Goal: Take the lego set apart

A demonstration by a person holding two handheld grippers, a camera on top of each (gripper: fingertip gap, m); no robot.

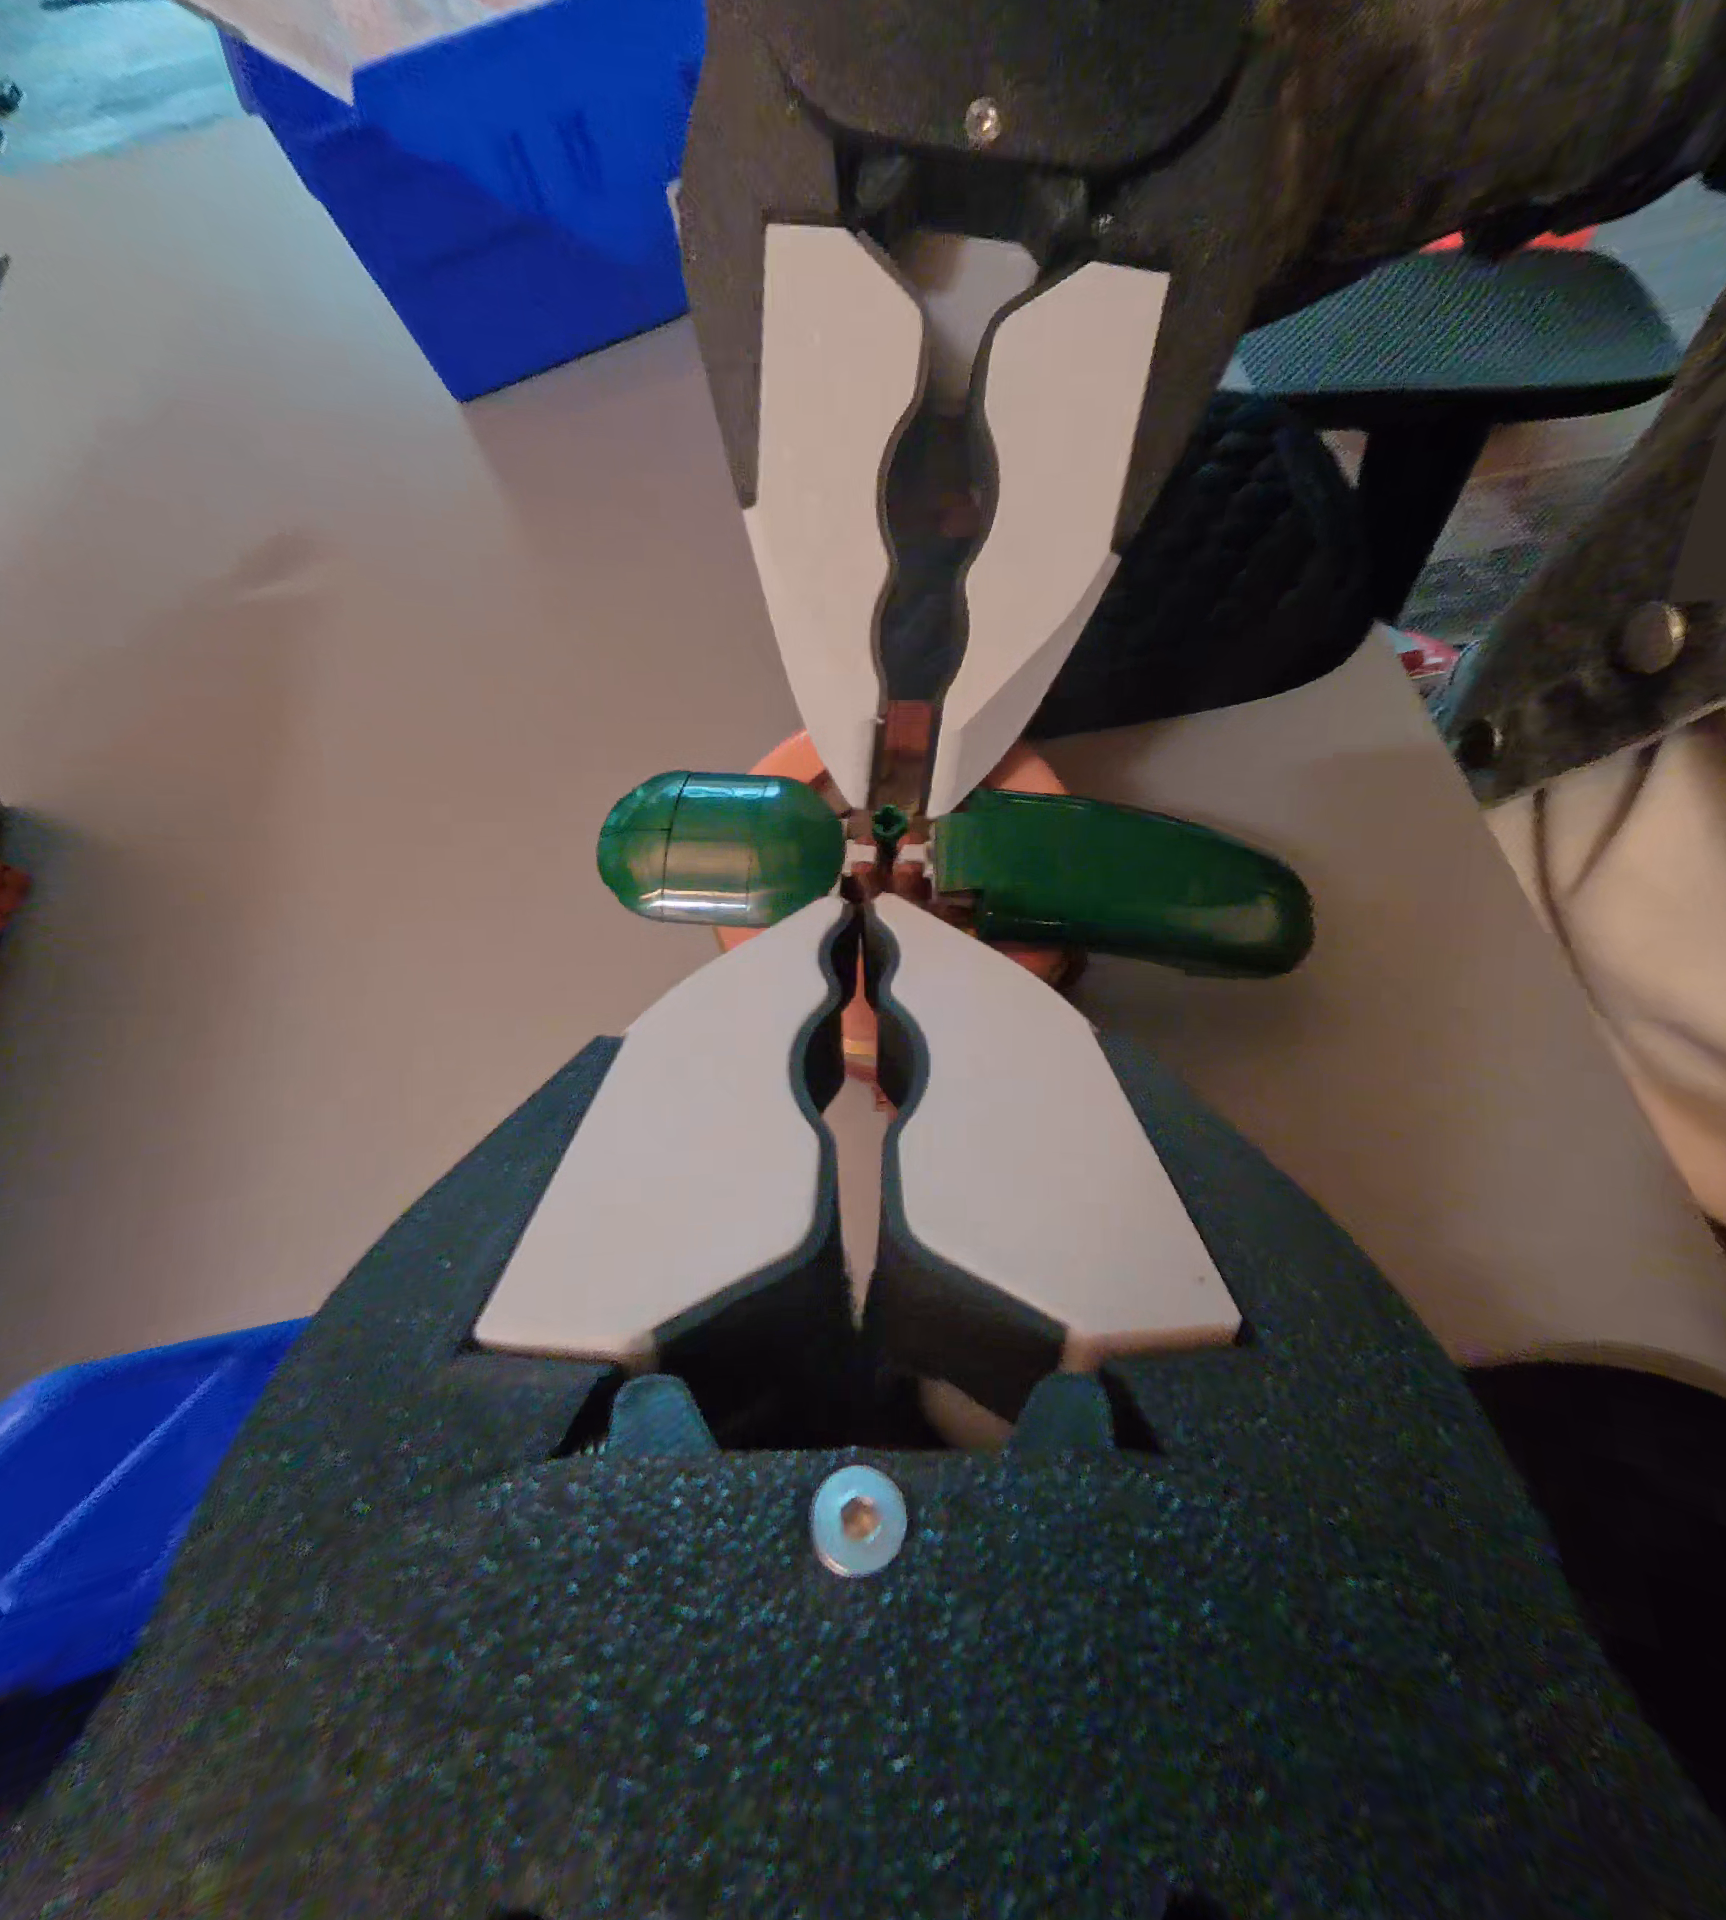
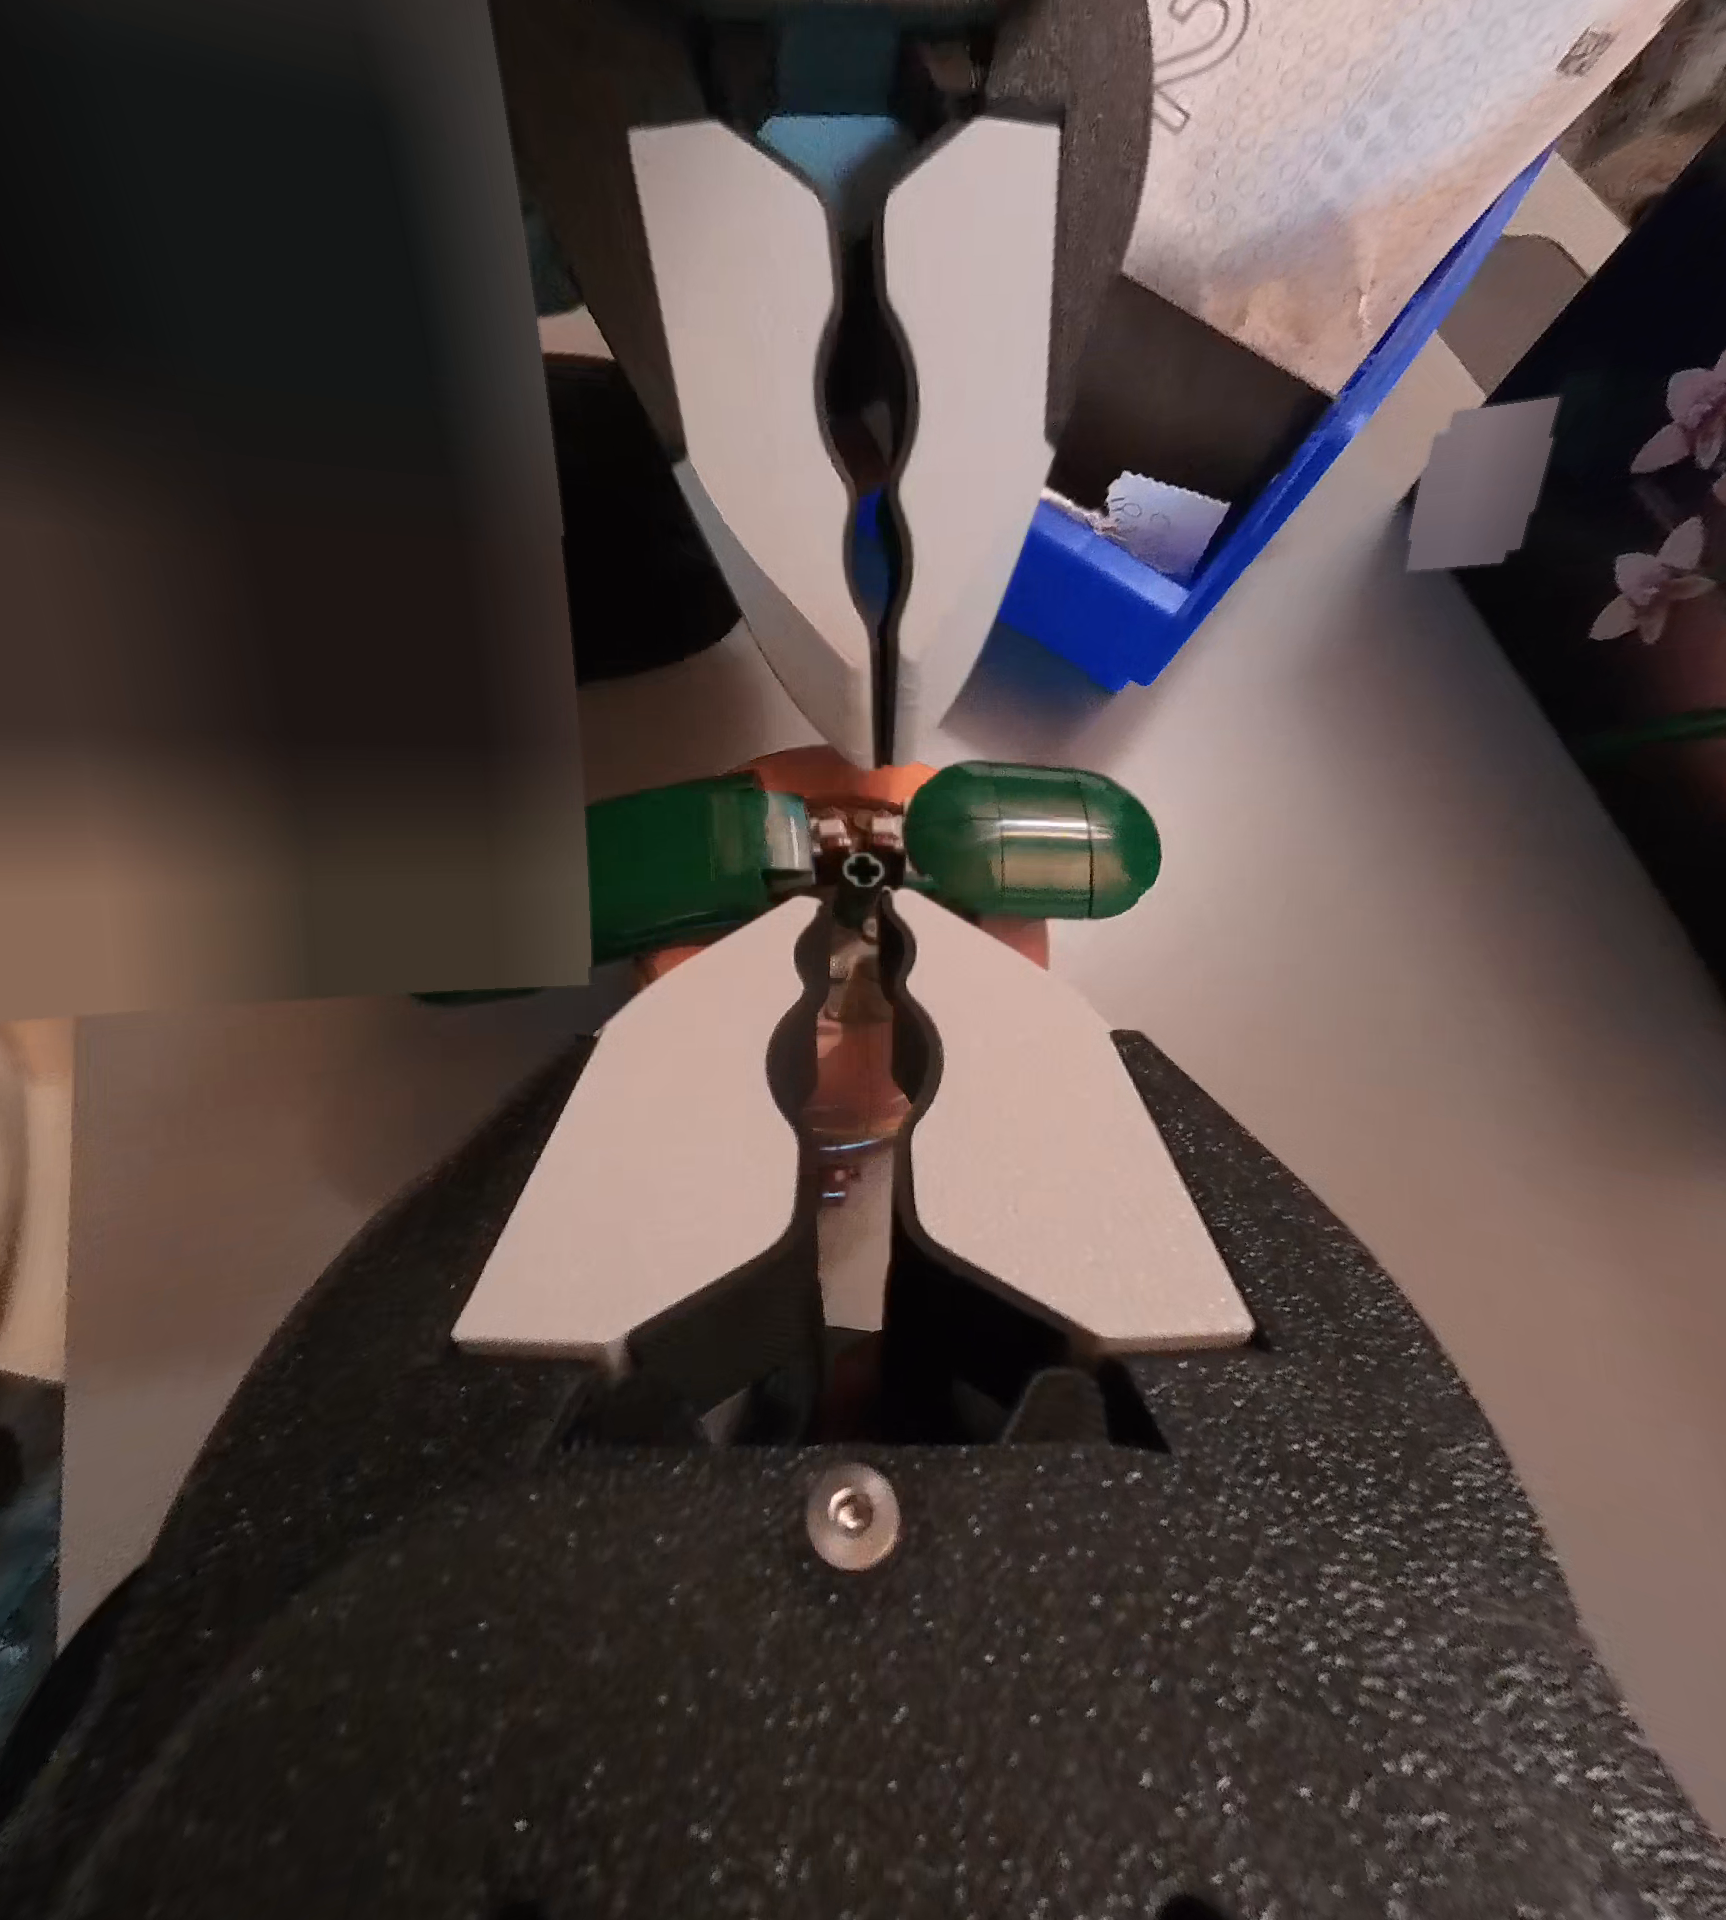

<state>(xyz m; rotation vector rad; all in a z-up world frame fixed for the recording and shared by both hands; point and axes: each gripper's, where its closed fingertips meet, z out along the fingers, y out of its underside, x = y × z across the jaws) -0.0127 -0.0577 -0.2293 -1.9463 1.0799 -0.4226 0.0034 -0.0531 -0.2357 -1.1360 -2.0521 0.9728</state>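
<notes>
A small lego plant stands on the table: a terracotta pot (image 1: pixel 781 758), a brown core (image 1: pixel 885 883), a light green leaf (image 1: pixel 724 847) and a dark green leaf (image 1: pixel 1129 894). My left gripper (image 1: pixel 859 914) comes from below in its own view. Its fingers are shut together, with the tips at the core's near side. Nothing shows between them. It also shows in the right wrist view (image 2: pixel 885 748), closed just above the pot's rim (image 2: pixel 880 781). My right gripper (image 2: pixel 854 914) is shut on a brown lego piece (image 2: pixel 859 871) at the plant's centre. It also shows from above in the left wrist view (image 1: pixel 903 790).
A blue bin (image 1: pixel 506 197) stands behind the plant, and another blue bin (image 1: pixel 59 1507) is at the near left. A dark box with pink flowers on it (image 2: pixel 1721 571) lies at the right. A person's pale sleeve (image 1: pixel 1669 935) and a black chair (image 1: pixel 1461 322) are close by. Only a small space, under 4 cm, lies between the two pairs of fingers.
</notes>
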